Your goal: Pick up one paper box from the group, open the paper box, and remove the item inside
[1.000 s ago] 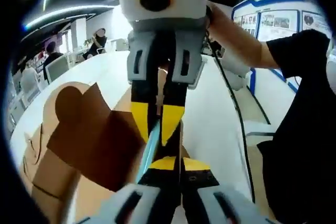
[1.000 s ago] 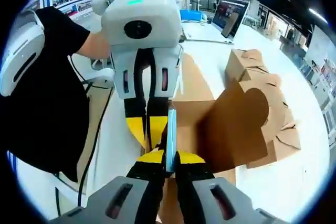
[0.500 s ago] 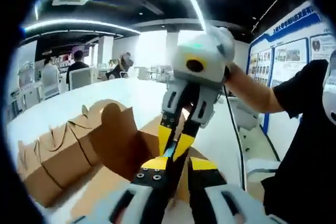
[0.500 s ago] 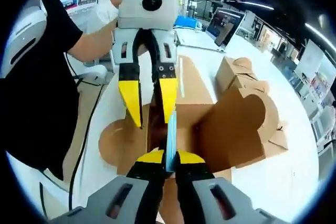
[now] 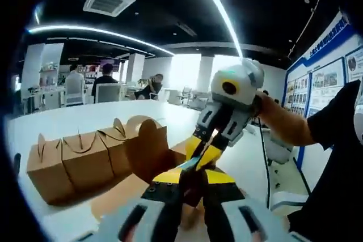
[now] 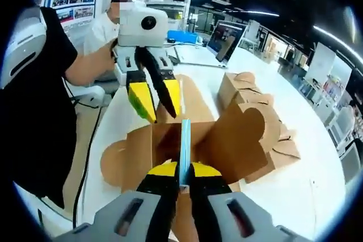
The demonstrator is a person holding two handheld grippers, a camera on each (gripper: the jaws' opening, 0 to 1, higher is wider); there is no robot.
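My right gripper (image 6: 182,169) is shut on a thin light-blue flat item (image 6: 184,143), seen edge-on and pointing toward the open brown paper box (image 6: 142,150). The box's flaps are spread on the white table. My left gripper (image 6: 156,101) hangs beyond the box with its yellow tips apart and nothing between them. In the left gripper view my own open jaws (image 5: 191,178) rise at the bottom, and the right gripper (image 5: 201,152) faces them, pinching the blue item (image 5: 190,164) above the open box (image 5: 148,150).
Several closed brown boxes with curved handles stand in a row (image 5: 74,160) (image 6: 245,90). A laptop (image 6: 224,35) sits at the far end of the white table (image 6: 317,191). The person in a black shirt (image 6: 39,111) stands at the table edge beside a black cable (image 6: 93,140). People sit in the background (image 5: 105,80).
My left gripper has let go of the blue item, opened and drawn back and upward from the box. The right gripper has stayed shut on the item, farther from the left one.
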